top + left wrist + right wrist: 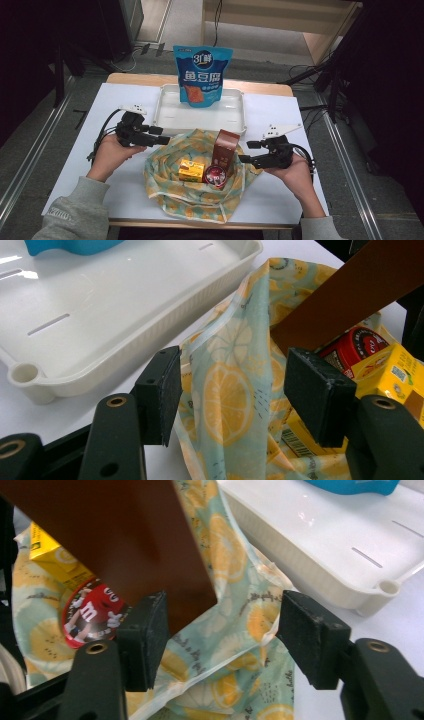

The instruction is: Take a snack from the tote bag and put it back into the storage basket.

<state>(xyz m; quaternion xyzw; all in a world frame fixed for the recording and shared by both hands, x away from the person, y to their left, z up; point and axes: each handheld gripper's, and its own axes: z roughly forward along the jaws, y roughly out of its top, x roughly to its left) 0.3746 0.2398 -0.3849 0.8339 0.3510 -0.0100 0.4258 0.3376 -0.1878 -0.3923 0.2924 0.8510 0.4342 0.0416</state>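
While the left gripper [167,140] gapes wide at the lemon-print fabric bag's [165,170] rim, nothing is pinched. The right gripper [244,152] likewise stands open beside the tall brown carton [226,147].

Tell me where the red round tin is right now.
In the high view the red round tin lies inside the open lemon-print bag, right of the yellow box and just in front of the upright brown carton.

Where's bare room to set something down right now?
The white tray floor is bare in front of the blue pouch, and so is the table left of the tray. The lemon-print bag is crowded with the brown box, yellow box and red tin.
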